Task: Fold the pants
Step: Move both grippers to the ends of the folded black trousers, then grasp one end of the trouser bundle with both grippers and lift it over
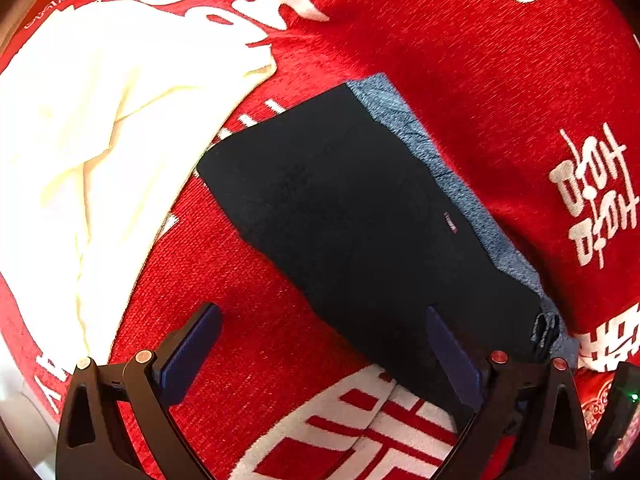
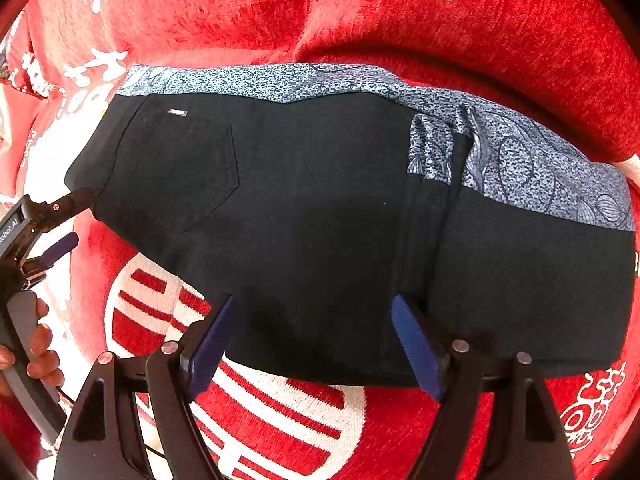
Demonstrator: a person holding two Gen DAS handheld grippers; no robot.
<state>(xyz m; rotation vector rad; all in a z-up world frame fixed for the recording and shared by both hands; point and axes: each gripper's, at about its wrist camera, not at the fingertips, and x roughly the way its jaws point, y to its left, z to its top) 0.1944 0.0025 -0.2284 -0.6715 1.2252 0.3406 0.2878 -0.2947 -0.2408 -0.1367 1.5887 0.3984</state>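
My right claw (image 2: pixel 312 344) hangs pointing almost straight down over the near edge of the pants (image 2: pixel 320 208), blades spread wide with nothing pinched between them. My left claw (image 1: pixel 320 352) is just as wide and empty; its right blade sits over the dark cloth's near corner, its left blade over the bare red blanket (image 1: pixel 500 80).

The pants lie already folded into a compact dark block on that blanket, a strip of speckled blue lining (image 2: pixel 520 160) showing along the edge at twelve o'clock in the right view. A cream garment (image 1: pixel 100 120) lies at ten o'clock in the left view, just beside the pants' far corner.

My worry is the bite. If I close on that thick edge I may catch only the top layer, and the stack would peel open as I lift. Going too deep, I'd snag the plush blanket and drag everything. With the two claws gripping unevenly, the fold would skew and that lining strip would widen. Swinging the left end toward ten o'clock could rake the cream garment along.
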